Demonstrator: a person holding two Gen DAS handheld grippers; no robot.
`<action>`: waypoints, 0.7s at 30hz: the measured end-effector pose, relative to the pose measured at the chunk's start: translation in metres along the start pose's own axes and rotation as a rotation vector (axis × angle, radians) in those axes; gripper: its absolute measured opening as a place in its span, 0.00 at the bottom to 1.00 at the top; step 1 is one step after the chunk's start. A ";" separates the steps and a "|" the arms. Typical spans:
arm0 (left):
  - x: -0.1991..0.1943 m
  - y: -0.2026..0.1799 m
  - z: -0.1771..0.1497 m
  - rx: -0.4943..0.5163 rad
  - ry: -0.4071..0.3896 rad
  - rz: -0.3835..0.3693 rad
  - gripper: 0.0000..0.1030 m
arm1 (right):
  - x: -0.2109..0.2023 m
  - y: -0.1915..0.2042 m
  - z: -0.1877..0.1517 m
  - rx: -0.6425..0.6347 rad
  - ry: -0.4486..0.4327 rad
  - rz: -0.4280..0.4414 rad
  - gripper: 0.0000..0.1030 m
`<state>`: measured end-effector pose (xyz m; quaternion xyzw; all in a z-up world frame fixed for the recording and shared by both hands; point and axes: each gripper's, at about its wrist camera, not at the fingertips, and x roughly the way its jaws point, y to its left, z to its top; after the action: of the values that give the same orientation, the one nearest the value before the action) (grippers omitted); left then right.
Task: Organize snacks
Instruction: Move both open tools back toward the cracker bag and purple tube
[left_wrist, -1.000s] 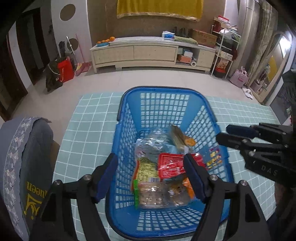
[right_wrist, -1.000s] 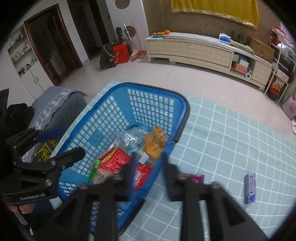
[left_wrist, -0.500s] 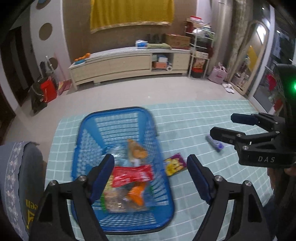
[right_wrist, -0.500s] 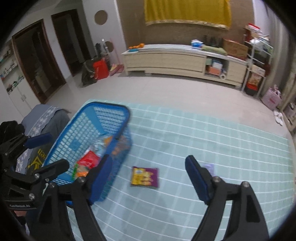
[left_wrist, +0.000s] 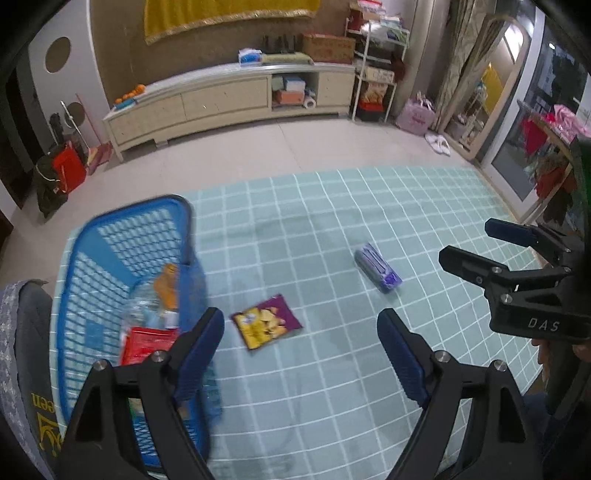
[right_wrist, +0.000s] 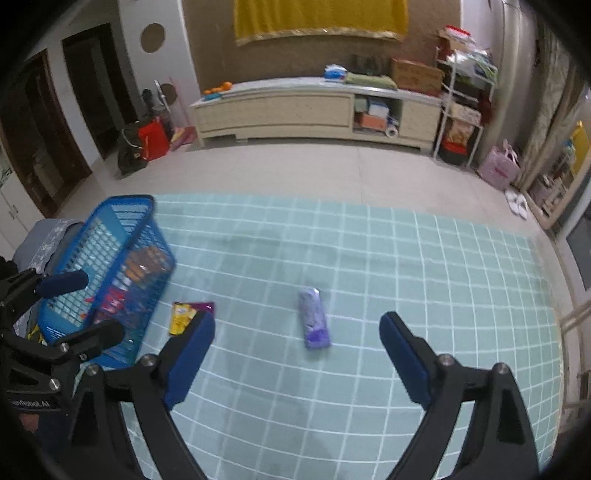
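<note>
The left gripper (left_wrist: 301, 345) has its fingers (left_wrist: 201, 345) spread wide, nothing between the pads; the jaws have just been opening. The right gripper (right_wrist: 297, 349) is likewise wide and empty, and its jaws too have just been opening.

In the left wrist view, just ahead of the left finger and slightly inside the gap, a purple and yellow snack packet (left_wrist: 266, 325) lies flat on the checked teal cloth (left_wrist: 332, 406) that covers the desk. Behind and to the outer side of that same finger stands the blue basket (left_wrist: 92, 258), its near wall partly hidden by the finger. Inside it lie a red packet (left_wrist: 146, 343), a clear wrapper and an orange packet (left_wrist: 167, 284); blur makes the rest of its load hard to tell apart. Further ahead, toward the right finger's side, a purple wrapped bar (left_wrist: 377, 267) rests on the cloth, well apart from the basket. The right gripper shows at the right edge of this view, above the cloth.

In the right wrist view the purple wrapped bar lies ahead of the gap between the fingers, nearer the middle than either pad. The snack packet peeks out just beyond the left finger, beside the basket. Far off stand a long cream cabinet (right_wrist: 314, 107) and a yellow hanging (right_wrist: 317, 16) on the wall.
</note>
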<state>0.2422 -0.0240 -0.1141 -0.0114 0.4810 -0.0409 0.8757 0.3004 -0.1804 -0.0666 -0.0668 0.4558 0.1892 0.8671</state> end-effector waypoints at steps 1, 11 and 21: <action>0.006 -0.004 0.000 0.010 0.012 0.005 0.81 | 0.005 -0.008 -0.002 0.021 0.009 -0.003 0.91; 0.073 -0.014 -0.005 -0.079 0.107 0.068 0.83 | 0.049 -0.049 -0.019 0.090 0.060 -0.015 0.91; 0.123 0.010 -0.012 -0.229 0.179 0.156 0.92 | 0.099 -0.059 -0.028 0.080 0.129 -0.014 0.91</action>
<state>0.2986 -0.0244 -0.2243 -0.0700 0.5580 0.0815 0.8229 0.3525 -0.2159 -0.1664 -0.0472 0.5177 0.1601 0.8391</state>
